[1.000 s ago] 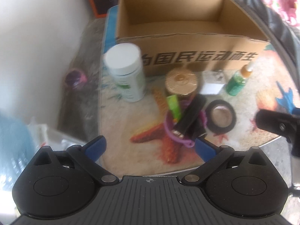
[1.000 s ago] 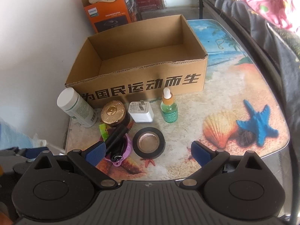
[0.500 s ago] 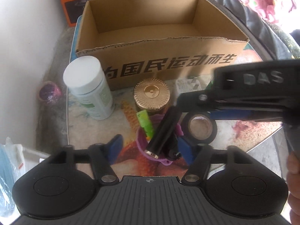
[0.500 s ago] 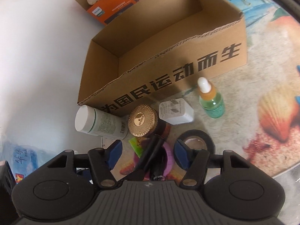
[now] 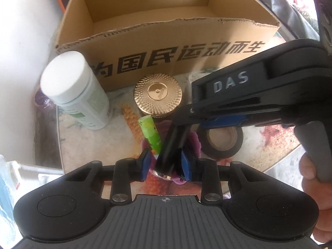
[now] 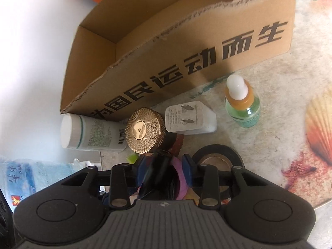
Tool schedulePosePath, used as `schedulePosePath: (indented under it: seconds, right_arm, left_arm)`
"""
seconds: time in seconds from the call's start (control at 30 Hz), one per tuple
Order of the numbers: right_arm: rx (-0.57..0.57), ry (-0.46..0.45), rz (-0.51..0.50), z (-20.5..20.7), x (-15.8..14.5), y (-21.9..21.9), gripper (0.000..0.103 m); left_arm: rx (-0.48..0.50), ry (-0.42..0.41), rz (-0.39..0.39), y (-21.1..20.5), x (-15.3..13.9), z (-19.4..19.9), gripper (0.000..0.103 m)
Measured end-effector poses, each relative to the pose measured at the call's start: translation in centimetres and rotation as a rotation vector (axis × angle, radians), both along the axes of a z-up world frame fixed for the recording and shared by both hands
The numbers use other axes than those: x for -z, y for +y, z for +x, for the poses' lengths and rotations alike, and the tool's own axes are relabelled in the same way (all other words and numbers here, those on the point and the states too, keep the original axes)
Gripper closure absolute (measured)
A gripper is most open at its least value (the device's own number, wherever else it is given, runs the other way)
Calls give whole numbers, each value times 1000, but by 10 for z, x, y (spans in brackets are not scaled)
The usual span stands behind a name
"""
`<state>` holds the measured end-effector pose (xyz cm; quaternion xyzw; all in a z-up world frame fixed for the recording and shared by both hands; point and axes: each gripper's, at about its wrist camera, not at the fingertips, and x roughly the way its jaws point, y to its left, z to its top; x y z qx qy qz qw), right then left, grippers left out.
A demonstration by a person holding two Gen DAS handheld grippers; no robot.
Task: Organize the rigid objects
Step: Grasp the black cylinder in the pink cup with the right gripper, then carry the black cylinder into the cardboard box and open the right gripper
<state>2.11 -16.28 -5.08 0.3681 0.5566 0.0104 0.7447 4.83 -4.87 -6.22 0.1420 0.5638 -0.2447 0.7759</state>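
A purple cup (image 5: 195,143) on the table holds a black tube (image 5: 173,145) and a green tube (image 5: 150,133). My left gripper (image 5: 166,165) is narrowed around the cup and the black tube's near end, with a small gap at its left pad. My right gripper (image 6: 164,167) comes in from the right, seen as a black body (image 5: 238,99) in the left view, its pads close around the black tube (image 6: 155,166). The open cardboard box (image 5: 166,47) stands behind, empty.
In front of the box stand a white bottle (image 5: 76,91), a gold-lidded jar (image 5: 157,93), a white charger (image 6: 189,118) and a green dropper bottle (image 6: 241,103). A black tape roll (image 5: 221,143) lies right of the cup. The table edge is near at right.
Both grippers have moved in on the purple cup and narrowed from wide open. The right gripper has come down over the black tube.
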Motion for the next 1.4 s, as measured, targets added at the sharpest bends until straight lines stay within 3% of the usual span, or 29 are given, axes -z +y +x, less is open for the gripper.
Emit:
schedulePosePath:
  seconds: [0.33,0.47,0.77,0.97,1.17,1.4]
  right_arm:
    - [-14,-20,-11,11,11,11,75]
    - [-16,-47,-8,9,8,14,77]
    - [-42,-129,-47,-5,-12,31,79]
    - [-58,-207,-91,-16,-48,37,79]
    - [-62,-300,-133,-22,-112,36,79]
    - [-83,-433,-119,33,-160,16,79]
  left_arm:
    - [32,18,-22,-2,1,6,72]
    - [31,18,-36,4,1,6,81]
    - [41,-27,-54,15,-13,-8,82]
    - [62,-95,-87,24,-44,-22,82]
    - [40,-181,-149,30,-96,-20,81]
    - [-53,-303,-163,9,-135,24,81]
